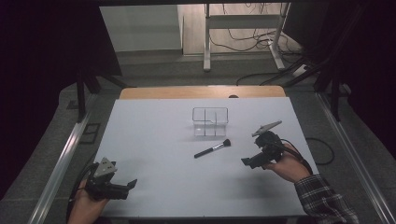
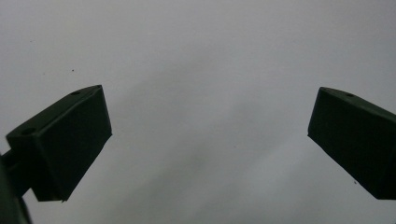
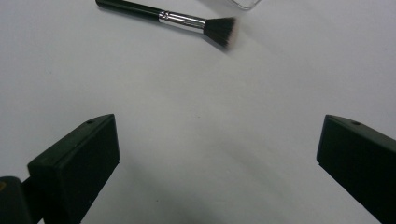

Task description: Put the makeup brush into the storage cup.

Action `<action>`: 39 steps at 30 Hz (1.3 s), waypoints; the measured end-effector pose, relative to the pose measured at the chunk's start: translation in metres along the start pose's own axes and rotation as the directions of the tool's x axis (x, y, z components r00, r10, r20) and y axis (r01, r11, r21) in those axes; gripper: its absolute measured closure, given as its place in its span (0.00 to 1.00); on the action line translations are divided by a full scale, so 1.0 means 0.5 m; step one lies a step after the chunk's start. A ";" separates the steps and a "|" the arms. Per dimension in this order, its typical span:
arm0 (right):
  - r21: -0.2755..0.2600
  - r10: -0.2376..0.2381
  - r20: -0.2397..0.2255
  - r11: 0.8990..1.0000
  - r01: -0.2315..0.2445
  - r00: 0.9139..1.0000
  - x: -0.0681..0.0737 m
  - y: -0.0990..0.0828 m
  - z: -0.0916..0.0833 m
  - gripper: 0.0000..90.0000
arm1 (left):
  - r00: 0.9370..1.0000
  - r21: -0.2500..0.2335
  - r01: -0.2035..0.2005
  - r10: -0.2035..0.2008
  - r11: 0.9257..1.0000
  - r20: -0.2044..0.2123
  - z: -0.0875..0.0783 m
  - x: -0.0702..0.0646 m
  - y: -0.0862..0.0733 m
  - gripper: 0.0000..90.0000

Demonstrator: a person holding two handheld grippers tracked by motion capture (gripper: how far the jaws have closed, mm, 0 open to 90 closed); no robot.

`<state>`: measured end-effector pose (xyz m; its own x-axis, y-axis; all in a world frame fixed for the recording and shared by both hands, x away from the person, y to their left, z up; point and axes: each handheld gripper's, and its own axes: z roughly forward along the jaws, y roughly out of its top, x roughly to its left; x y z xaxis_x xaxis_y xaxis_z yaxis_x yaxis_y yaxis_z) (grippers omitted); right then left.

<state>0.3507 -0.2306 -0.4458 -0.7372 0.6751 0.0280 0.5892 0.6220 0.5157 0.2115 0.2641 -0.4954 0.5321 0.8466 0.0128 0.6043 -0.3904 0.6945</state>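
Approach step: right gripper [image 1: 248, 162] jaws wide apart, empty, aimed at makeup brush [image 1: 212, 149] lying mid-tabletop just in front of clear organizer [image 1: 210, 121]. Left gripper [image 1: 131, 184] spread, idle at near-left corner. Next: straddle the handle, close

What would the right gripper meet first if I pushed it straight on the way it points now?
Probably the makeup brush: it lies across the table ahead of the open right gripper, nothing between. Depth is unclear; it may touch the table first.
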 end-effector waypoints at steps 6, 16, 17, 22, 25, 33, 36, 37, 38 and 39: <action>0.006 -0.017 -0.002 1.000 0.017 1.000 0.002 0.013 0.010 0.00 | 1.000 0.004 0.004 -0.004 1.000 0.000 0.000 0.001 -0.001 0.00; 0.014 -0.035 0.001 0.999 0.035 0.999 0.006 0.033 0.023 0.00 | 1.000 0.004 0.002 -0.002 1.000 0.001 0.000 0.001 -0.001 0.00; 0.015 -0.039 0.003 0.999 0.039 0.999 0.006 0.035 0.025 0.00 | 1.000 0.004 0.002 -0.002 1.000 0.001 0.000 0.001 -0.001 0.00; 0.017 -0.052 -0.001 0.998 0.052 0.999 0.009 0.047 0.034 0.00 | 1.000 0.006 0.001 -0.001 1.000 0.001 0.000 0.001 -0.001 0.00; 0.017 -0.061 -0.005 0.998 0.061 0.998 0.011 0.053 0.040 0.00 | 1.000 0.009 0.000 0.000 1.000 0.000 0.000 0.001 -0.002 0.00; 0.008 -0.050 -0.018 0.999 0.050 0.999 0.014 0.065 0.053 0.00 | 1.000 0.019 0.004 -0.004 1.000 -0.006 -0.001 0.006 -0.004 0.00; 0.016 -0.057 -0.018 0.998 0.057 0.998 0.015 0.070 0.058 0.00 | 1.000 0.023 0.004 -0.004 1.000 -0.009 -0.001 0.007 -0.006 0.00; 0.018 -0.059 -0.017 0.998 0.059 0.998 0.016 0.071 0.060 0.00 | 1.000 0.025 0.003 -0.003 1.000 -0.009 -0.001 0.007 -0.006 0.00; 0.021 -0.062 -0.019 0.998 0.062 0.998 0.016 0.073 0.061 0.00 | 1.000 0.026 0.003 -0.002 1.000 -0.010 0.000 0.008 -0.006 0.00; 0.022 -0.064 -0.022 0.998 0.065 0.998 0.017 0.075 0.062 0.00 | 1.000 0.026 0.003 -0.003 1.000 -0.009 0.000 0.008 -0.006 0.00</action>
<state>0.3769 -0.1892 -0.4529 -0.7805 0.6250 0.0138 0.5475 0.6727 0.4978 0.2115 0.2687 -0.4976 0.5253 0.8507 0.0172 0.6209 -0.3970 0.6759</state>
